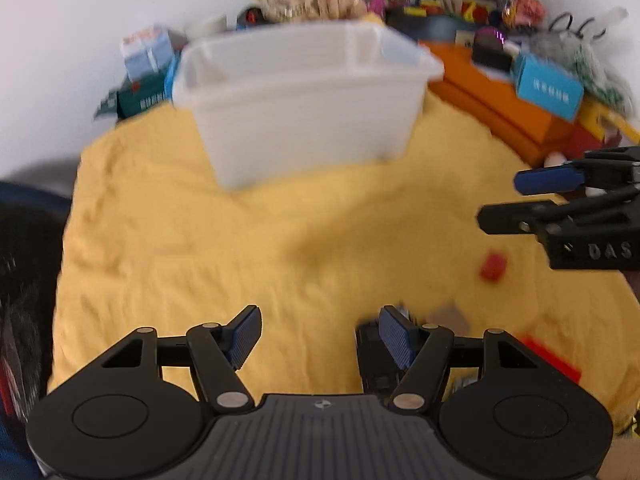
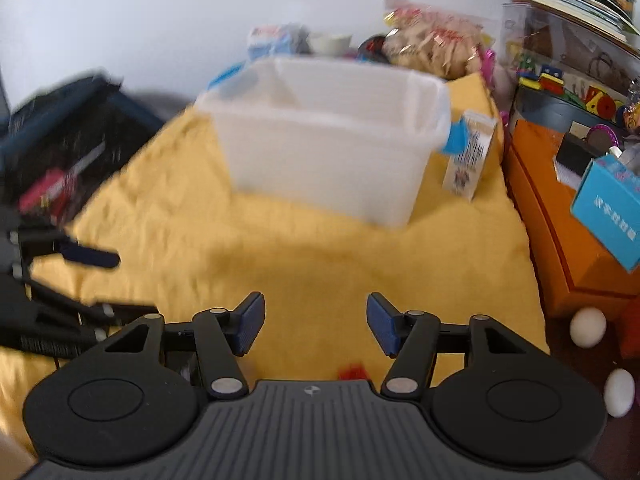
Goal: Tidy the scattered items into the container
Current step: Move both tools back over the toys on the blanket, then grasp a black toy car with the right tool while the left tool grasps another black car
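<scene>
A translucent white plastic container (image 1: 304,100) stands at the far side of a yellow cloth (image 1: 240,248); it also shows in the right wrist view (image 2: 332,136). My left gripper (image 1: 318,338) is open and empty above the cloth's near part. A small red block (image 1: 494,266) lies to its right, a black object (image 1: 374,364) sits just behind its right finger, and a red flat piece (image 1: 552,360) lies further right. My right gripper (image 2: 316,326) is open and empty, with a red item (image 2: 352,372) just below it. Each gripper shows in the other's view (image 1: 560,204) (image 2: 80,276).
A small printed carton (image 2: 470,156) leans by the container's right side. Orange boxes (image 2: 560,216) with a blue box (image 2: 608,208) line the right. Two white eggs (image 2: 588,326) lie off the cloth. Snack bags and toys crowd the back; a dark crate (image 2: 60,148) sits left.
</scene>
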Available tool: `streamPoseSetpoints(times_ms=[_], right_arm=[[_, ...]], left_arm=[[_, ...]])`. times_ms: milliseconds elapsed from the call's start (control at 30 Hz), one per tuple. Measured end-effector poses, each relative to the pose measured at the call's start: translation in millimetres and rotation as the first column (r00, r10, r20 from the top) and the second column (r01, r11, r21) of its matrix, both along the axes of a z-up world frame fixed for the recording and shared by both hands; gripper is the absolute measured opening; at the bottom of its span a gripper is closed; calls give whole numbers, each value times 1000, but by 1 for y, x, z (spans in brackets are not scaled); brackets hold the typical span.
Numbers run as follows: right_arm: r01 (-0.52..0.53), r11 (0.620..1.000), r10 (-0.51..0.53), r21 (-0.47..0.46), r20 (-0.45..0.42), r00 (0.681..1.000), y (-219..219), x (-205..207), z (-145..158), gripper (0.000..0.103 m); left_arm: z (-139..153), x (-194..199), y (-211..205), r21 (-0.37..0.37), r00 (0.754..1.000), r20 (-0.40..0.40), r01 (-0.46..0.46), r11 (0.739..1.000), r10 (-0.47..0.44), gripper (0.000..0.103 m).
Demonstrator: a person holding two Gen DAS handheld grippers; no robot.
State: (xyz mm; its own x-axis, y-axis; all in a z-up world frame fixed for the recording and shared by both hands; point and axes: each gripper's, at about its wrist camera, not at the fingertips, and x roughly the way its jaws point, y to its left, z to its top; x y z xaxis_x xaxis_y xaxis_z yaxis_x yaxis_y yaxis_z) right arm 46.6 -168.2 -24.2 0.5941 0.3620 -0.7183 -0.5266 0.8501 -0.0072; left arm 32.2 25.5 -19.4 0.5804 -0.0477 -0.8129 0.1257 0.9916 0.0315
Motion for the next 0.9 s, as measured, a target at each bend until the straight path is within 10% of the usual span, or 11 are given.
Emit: streamPoseSetpoints(times_ms=[467,900], right_arm=[[-206,978,203,-37,-73,977,21,-45,-17,40],[-236,968,217,-88,-184,959,71,-24,-54,26]], left_arm=[[-23,-24,-14,-83,992,-106,53,995,-62,68],[-27,-35,-3,8,993,-108,54,998,-53,61]])
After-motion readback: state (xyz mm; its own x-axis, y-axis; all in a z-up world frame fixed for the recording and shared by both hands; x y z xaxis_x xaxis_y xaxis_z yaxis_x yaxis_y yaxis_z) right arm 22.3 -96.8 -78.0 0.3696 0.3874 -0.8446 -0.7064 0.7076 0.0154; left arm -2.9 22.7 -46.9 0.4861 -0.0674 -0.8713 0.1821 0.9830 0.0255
